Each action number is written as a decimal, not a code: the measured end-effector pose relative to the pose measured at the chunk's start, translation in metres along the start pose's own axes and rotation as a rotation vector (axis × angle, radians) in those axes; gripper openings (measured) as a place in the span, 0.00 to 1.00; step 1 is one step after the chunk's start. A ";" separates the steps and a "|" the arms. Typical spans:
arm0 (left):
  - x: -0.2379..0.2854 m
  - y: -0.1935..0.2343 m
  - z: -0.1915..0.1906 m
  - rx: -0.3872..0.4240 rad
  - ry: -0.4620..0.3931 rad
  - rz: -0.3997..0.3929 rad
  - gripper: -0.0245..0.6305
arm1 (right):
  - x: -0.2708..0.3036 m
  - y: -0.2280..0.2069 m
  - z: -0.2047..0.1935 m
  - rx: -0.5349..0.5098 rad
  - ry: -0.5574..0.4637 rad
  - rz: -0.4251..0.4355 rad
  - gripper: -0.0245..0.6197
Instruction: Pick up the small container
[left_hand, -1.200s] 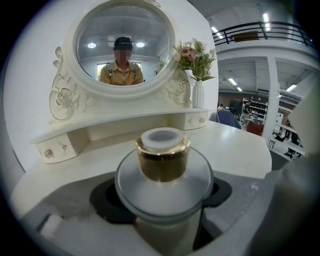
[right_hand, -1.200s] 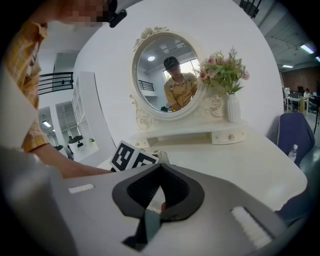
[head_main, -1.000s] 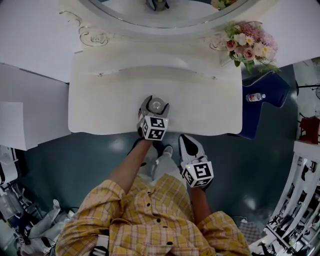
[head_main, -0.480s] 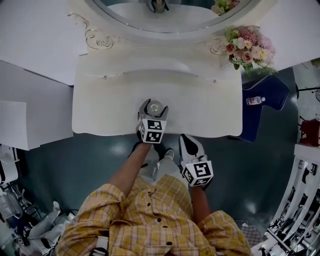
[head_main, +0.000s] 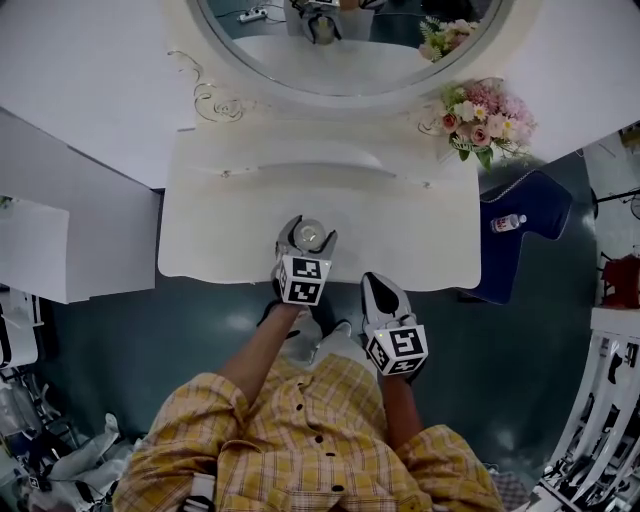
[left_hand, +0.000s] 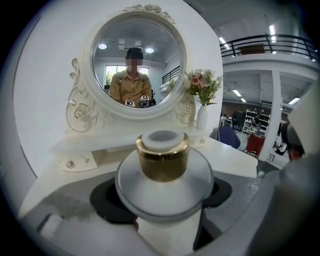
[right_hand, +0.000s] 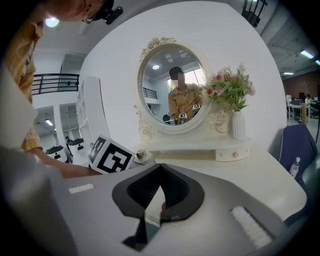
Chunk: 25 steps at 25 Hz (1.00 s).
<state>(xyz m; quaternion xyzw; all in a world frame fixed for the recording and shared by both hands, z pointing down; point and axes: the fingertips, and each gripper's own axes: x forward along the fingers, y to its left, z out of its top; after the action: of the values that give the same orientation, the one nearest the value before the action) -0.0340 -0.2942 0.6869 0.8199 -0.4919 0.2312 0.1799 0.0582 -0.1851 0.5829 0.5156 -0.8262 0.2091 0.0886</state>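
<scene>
Near the front edge of a white dressing table (head_main: 420, 230), seen from above, the small container (head_main: 309, 236) sits between the jaws of the left gripper (head_main: 306, 240). A round mirror (head_main: 350, 40) stands at the back of the table and a bunch of pink flowers (head_main: 483, 112) at its right rear corner.

In the left gripper view the container fills the middle of the picture. It has a squat, rounded, pale body with a shiny gold collar and a flat white cap (left_hand: 162, 141) on top. The left jaws are clamped on the body at its widest part, below the collar, with a dark pad (left_hand: 102, 200) pressed against each side. Whether the base rests on the table or is raised off it cannot be told.

The container looks small and light, stiff, and smooth like glass or glazed ceramic. It is probably slippery and could break if dropped. The broad belly, where the pads sit now, seems the safest hold; the collar and cap would give less surface.

The right gripper (head_main: 377, 284) hangs off the table's front edge, just right of the left one, its jaws pressed together on nothing.
</scene>
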 end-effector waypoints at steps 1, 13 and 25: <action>-0.003 -0.001 0.004 -0.001 -0.004 0.000 0.56 | -0.001 -0.001 0.002 -0.001 -0.003 -0.001 0.04; -0.057 -0.003 0.045 0.031 -0.060 -0.018 0.56 | -0.010 0.000 0.040 -0.019 -0.066 -0.018 0.04; -0.110 -0.005 0.074 0.047 -0.130 -0.015 0.56 | -0.014 0.022 0.075 -0.059 -0.121 0.003 0.04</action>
<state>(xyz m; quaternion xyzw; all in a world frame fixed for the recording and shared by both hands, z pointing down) -0.0600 -0.2507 0.5641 0.8409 -0.4908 0.1875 0.1299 0.0497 -0.1983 0.5049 0.5233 -0.8366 0.1530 0.0533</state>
